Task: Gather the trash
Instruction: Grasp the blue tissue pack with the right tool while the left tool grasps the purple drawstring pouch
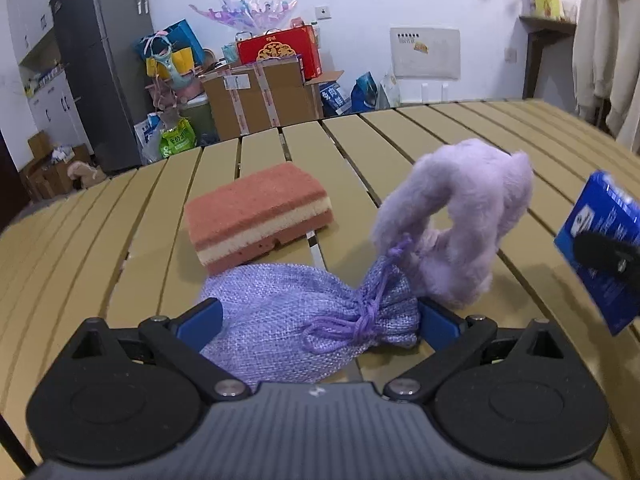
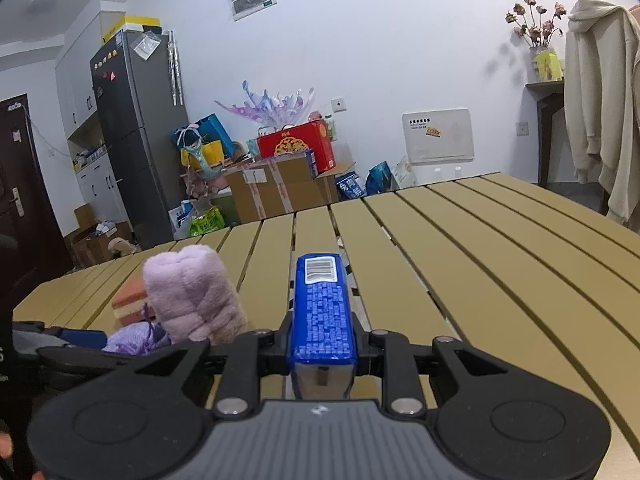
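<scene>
Blue packet clamped in right gripper; left gripper wide apart around purple pouch.

Black linkage left gripper, blue pads, grey ribbed housing, silver screws

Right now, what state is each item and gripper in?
Left gripper: open, fingers flanking the pouch.
Right gripper: shut on blue packet.
Blue foil snack packet: clamped, off the table.
Lilac woven drawstring pouch: tied shut, lying flat.
Pink-and-cream sponge: lying flat.
</scene>
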`<action>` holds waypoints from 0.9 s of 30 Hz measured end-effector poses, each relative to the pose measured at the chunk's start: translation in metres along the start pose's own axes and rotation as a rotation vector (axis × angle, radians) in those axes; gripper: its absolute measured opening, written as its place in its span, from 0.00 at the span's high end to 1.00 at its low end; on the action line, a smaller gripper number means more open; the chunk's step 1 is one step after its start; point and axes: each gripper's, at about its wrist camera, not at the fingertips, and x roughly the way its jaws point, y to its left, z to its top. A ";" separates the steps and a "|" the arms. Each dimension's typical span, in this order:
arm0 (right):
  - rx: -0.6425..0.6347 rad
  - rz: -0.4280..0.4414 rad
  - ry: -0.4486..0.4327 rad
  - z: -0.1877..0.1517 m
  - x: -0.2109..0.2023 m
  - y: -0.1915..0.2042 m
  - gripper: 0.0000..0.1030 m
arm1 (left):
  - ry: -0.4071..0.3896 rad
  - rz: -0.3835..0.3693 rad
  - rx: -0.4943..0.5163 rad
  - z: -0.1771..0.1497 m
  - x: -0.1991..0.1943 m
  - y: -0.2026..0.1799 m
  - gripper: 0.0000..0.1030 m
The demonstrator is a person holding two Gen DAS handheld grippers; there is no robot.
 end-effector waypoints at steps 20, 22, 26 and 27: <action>-0.043 0.028 -0.013 -0.001 -0.022 0.020 0.78 | -0.037 -0.065 -0.074 -0.017 -0.048 0.036 0.63; -0.054 0.032 -0.025 0.000 -0.030 0.024 0.78 | -0.053 -0.059 -0.076 -0.014 -0.058 0.038 0.63; -0.079 0.041 -0.045 0.000 -0.052 0.033 0.78 | -0.083 -0.046 -0.081 -0.011 -0.082 0.042 0.63; -0.086 0.043 -0.049 0.000 -0.058 0.036 0.78 | -0.094 -0.043 -0.080 -0.011 -0.090 0.043 0.63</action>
